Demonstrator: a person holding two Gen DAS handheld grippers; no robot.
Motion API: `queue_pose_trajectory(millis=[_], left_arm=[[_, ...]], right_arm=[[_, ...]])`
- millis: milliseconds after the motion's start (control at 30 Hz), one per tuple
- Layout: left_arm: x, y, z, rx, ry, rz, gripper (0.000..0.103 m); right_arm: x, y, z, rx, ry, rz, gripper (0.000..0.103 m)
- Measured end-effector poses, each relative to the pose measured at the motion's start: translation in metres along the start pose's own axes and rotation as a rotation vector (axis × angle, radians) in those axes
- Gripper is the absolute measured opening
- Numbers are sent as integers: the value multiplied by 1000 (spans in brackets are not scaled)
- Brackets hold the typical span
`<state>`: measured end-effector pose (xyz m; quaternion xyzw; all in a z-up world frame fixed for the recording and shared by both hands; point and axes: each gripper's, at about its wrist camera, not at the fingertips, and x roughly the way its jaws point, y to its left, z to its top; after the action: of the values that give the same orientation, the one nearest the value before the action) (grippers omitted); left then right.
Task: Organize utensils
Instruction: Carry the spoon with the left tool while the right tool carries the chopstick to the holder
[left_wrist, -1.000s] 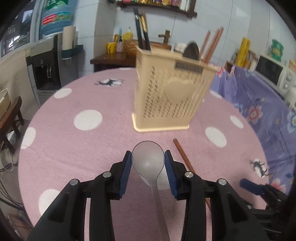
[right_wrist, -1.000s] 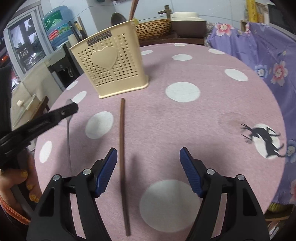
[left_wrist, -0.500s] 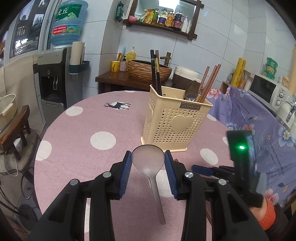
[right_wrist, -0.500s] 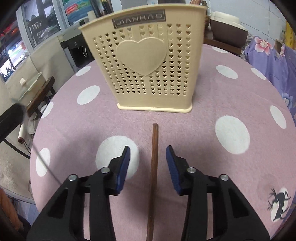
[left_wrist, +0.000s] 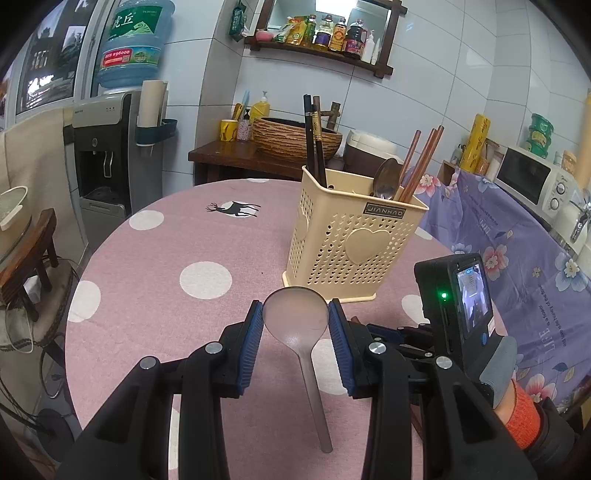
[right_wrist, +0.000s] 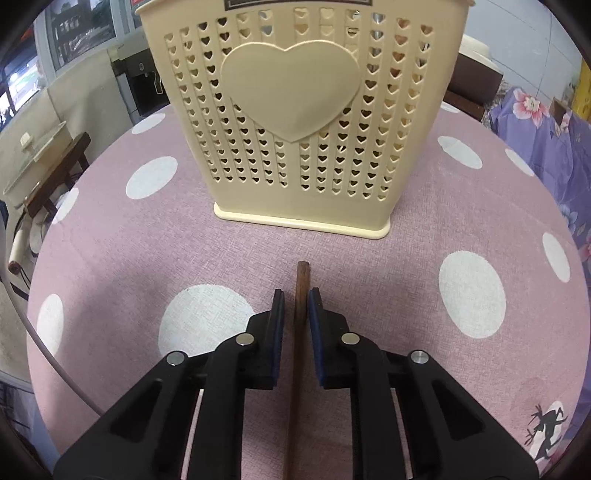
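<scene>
Two grippers are in my feeds. My left gripper (left_wrist: 295, 317) has its blue pads pressed against both sides of a metal spoon (left_wrist: 297, 319), clamped on the bowl, with the handle hanging back down toward the camera above the table. My right gripper (right_wrist: 296, 308) has its jaws drawn narrow around a brown chopstick (right_wrist: 302, 280) that lies flat on the cloth. The right pad looks to be touching the stick, while a thin gap shows on the left side, so I cannot tell whether the grip is fully closed. The stick's blunt tip pokes out just past the fingertips, pointing at the holder.

Just beyond that tip stands the cream utensil holder (right_wrist: 303, 110), upright, its wall punched with small hearts and carrying one large raised heart. From the left wrist view I see the same holder (left_wrist: 351, 236) beyond the spoon, already loaded: two dark chopsticks (left_wrist: 314, 140) in the left part, and a second spoon (left_wrist: 386, 179) with several reddish-brown chopsticks (left_wrist: 421, 162) in the right part.

Everything sits on a round table under a pink tablecloth (right_wrist: 129, 258) with white dots. In the left view, the right gripper's camera unit (left_wrist: 458, 306) and my gloved right hand (left_wrist: 498, 365) show at the right edge, low over the table.
</scene>
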<state>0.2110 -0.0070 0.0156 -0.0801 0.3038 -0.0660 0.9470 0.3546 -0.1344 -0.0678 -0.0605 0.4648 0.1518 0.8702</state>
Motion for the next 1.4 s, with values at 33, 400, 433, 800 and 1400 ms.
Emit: queue_pose_trajectory(millis=[33,400,433,800,1400], left_arm=[[0,0,0,1,1,-1,37],[1,-3,-1,15,-2,1,37],[0,-3,-2,16,-3,1,37],[-4,-5,-2,25,-9,-13,37],[-12,-9,8,46,-32,-42,36]], right_arm=[[0,-1,1,0,1,2,11],[-37,-23,-1,96,-106,120,8],[-46,-25,-1,101,-129,126,8],[-186,-62,-22,154,-439,196,8],[-240,-62,-35,128,-579,179,8]])
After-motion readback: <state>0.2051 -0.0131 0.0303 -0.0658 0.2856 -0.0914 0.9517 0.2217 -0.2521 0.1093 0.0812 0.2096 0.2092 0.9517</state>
